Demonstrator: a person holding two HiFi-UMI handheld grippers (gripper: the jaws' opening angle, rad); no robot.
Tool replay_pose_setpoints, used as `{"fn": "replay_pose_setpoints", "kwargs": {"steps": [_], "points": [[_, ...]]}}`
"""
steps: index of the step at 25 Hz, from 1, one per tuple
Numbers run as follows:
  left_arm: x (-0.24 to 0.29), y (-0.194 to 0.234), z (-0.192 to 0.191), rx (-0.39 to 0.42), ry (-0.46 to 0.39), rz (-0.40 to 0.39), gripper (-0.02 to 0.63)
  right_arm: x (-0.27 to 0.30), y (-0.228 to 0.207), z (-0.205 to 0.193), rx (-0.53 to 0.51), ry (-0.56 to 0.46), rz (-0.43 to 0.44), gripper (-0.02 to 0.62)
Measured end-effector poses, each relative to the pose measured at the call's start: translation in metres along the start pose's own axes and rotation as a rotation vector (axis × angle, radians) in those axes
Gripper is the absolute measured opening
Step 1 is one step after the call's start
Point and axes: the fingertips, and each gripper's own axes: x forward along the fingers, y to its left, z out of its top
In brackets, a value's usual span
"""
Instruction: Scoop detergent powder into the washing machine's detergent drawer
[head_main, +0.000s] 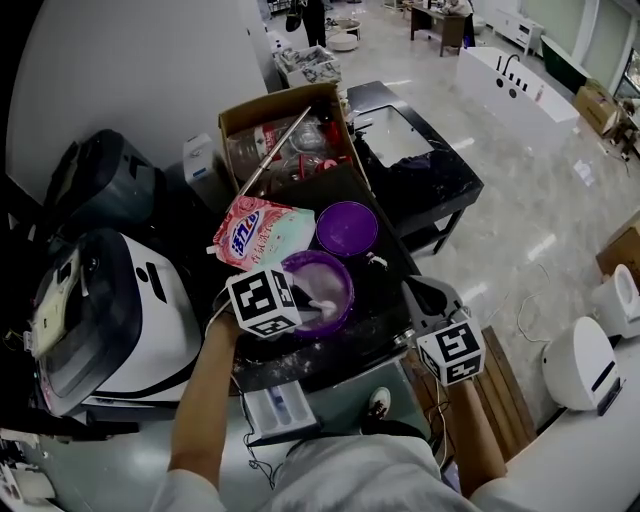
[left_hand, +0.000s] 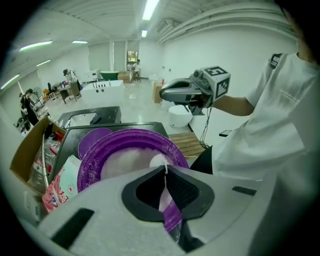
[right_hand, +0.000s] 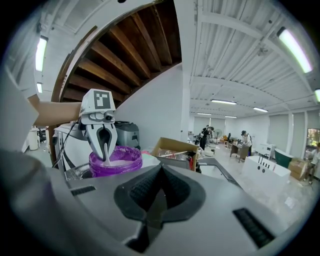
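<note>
Head view: left gripper (head_main: 300, 305) is over the purple tub (head_main: 345, 300) on the dark counter, with the spoon (head_main: 322, 305) down in the white powder (head_main: 328, 284). The lid (head_main: 347, 228) lies just behind the tub and the bag (head_main: 262, 232) beside it. Right gripper (head_main: 420, 292) hangs off to the tub's right, touching nothing. A white tray (head_main: 280, 408) low by the person's body looks like the drawer, below the counter edge and near the tub.

Left gripper view: left gripper (left_hand: 166, 170) is clenched on the thin spoon handle. The spoon bowl (left_hand: 159, 161) sits in the powder (left_hand: 125, 162) by the near rim of the tub (left_hand: 100, 150). The handle is slim and gripped at the jaw tips, so it could swivel.

Right gripper view: right gripper (right_hand: 161, 167) has its jaws closed together with nothing in them. Across from it, the left gripper (right_hand: 105, 156) holds the spoon (right_hand: 106, 159) dipped into the tub (right_hand: 116, 165).

Judgement on the step:
- Push the bowl under the powder, then lift it level and slowly.
- Take a modest load, since a heaped spoon would likely spill on the way down to the drawer.
- Keep the grip firm so the handle does not roll.
- The free right gripper could steady the tub if it slides.
</note>
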Motion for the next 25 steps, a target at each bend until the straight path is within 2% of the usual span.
{"fn": "replay_pose_setpoints", "kwargs": {"steps": [7, 12, 19, 25], "points": [[-0.013, -0.004, -0.003, -0.051, -0.101, -0.017, 0.015, -0.008, 0.022, 0.010, 0.018, -0.030, -0.016, -0.002], [-0.027, 0.002, -0.005, -0.118, -0.226, 0.024, 0.015, -0.017, 0.032, 0.012, 0.028, -0.031, -0.048, -0.002], [-0.065, 0.016, -0.012, -0.208, -0.484, 0.182, 0.015, -0.025, 0.045, 0.025, 0.028, -0.050, -0.096, -0.002], [-0.105, 0.029, -0.029, -0.342, -0.708, 0.350, 0.015, -0.022, 0.066, 0.045, -0.015, -0.064, -0.100, -0.002]]}}
